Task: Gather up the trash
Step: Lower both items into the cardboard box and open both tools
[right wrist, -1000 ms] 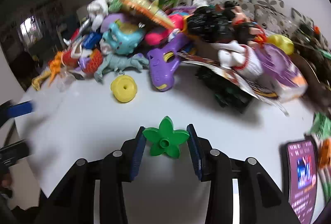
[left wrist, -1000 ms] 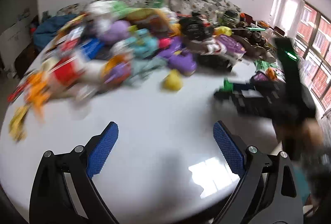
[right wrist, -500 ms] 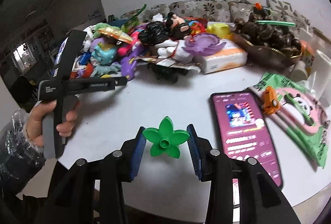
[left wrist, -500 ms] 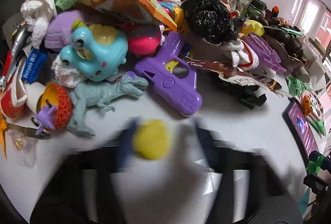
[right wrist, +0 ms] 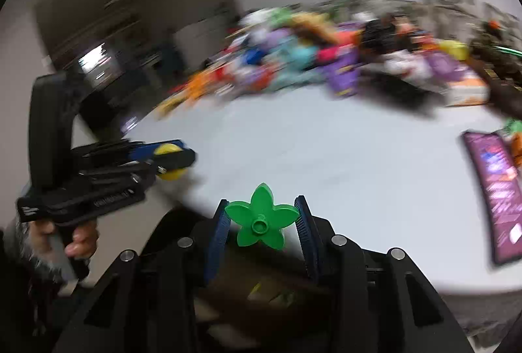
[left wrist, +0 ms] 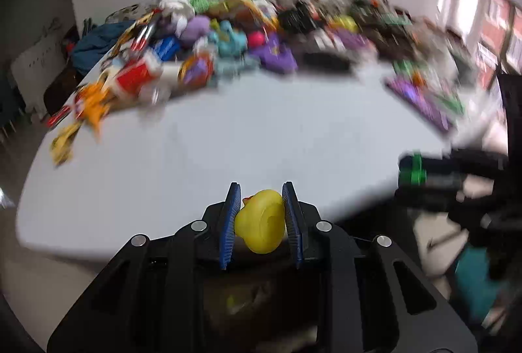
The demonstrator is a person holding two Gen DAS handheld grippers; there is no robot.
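left hand-held gripper point(left wrist: 261, 216) clamping yellow duck point(left wrist: 260, 221), table edge point(left wrist: 98, 252) below

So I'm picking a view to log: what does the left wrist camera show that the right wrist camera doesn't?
Left wrist only: the yellow duck's beak, and windows at right.
Right wrist only: the green flower's full shape in the right tongs, the hand holding the left tongs, and a phone.
Both: the white table, the blurred toy pile, and each other's tongs, loaded.
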